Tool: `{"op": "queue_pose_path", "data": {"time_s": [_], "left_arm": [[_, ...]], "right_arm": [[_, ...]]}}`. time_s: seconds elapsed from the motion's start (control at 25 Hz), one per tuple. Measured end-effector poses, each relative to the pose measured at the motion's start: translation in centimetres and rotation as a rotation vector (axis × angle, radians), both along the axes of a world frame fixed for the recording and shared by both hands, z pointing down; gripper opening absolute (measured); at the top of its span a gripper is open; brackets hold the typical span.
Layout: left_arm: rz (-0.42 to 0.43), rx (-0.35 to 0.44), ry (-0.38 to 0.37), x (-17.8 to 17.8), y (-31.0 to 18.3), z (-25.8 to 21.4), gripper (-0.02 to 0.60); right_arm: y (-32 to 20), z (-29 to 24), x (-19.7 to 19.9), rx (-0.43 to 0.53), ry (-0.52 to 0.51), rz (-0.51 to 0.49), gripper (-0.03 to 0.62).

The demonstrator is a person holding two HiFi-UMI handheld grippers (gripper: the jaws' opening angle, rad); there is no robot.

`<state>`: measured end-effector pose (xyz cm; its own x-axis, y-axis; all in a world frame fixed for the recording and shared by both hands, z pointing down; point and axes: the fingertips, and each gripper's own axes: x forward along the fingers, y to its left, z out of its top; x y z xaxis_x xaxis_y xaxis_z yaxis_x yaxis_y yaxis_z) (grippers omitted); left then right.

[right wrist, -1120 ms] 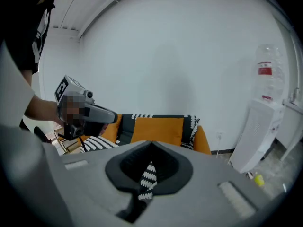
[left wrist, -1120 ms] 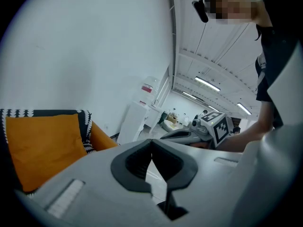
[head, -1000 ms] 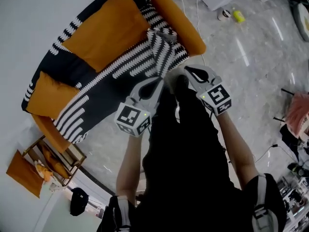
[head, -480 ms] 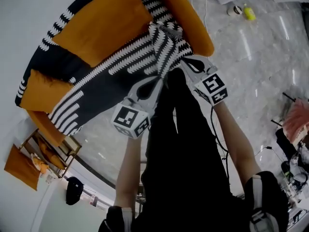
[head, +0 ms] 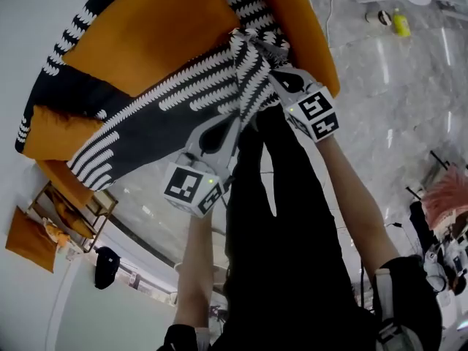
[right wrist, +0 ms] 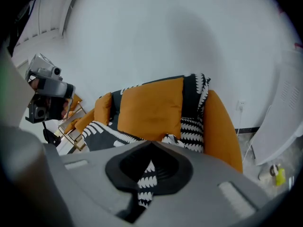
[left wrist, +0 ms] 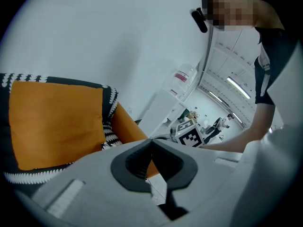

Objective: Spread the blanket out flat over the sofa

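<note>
The black blanket (head: 161, 115) with white toothed stripes lies across the orange sofa (head: 311, 35), bunched beside its armrest, where the right gripper (head: 276, 70) pinches a fold. The left gripper (head: 235, 117) is clenched on nothing. The sofa's back is cut off by the frame.

Head view steeply down; L & R gripper views low, close, toward sofa (head: 303, 28) (shared by all 3).
</note>
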<state>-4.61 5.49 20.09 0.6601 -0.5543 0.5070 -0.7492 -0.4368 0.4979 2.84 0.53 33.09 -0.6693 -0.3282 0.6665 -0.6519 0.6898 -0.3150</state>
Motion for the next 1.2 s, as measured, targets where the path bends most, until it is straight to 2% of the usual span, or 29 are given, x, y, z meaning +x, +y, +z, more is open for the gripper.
{"op": "queue_pose_path", "data": {"time_s": [0.32, 0.4, 0.64, 1.2], "left_arm": [[-0.066, -0.049, -0.026, -0.2, -3.5, 5.3, 0.011], [-0.067, -0.055, -0.027, 0.2, -4.1, 6.3, 0.011], [-0.075, -0.089, -0.036, -0.9, -3.1, 9.6, 0.011], [-0.106, -0.119, -0.036, 0.0, -4.0, 11.3, 0.011]], "right_arm": [[-4.3, 7.2, -1.0, -0.059, 0.008, -0.055, 0.005], [-5.1, 8.7, -1.1, -0.069, 0.004, -0.065, 0.074], [-4.1, 13.7, -2.3, -0.118, 0.057, -0.112, 0.075], [-5.1, 21.2, -2.6, -0.21, 0.132, -0.205, 0.106]]}}
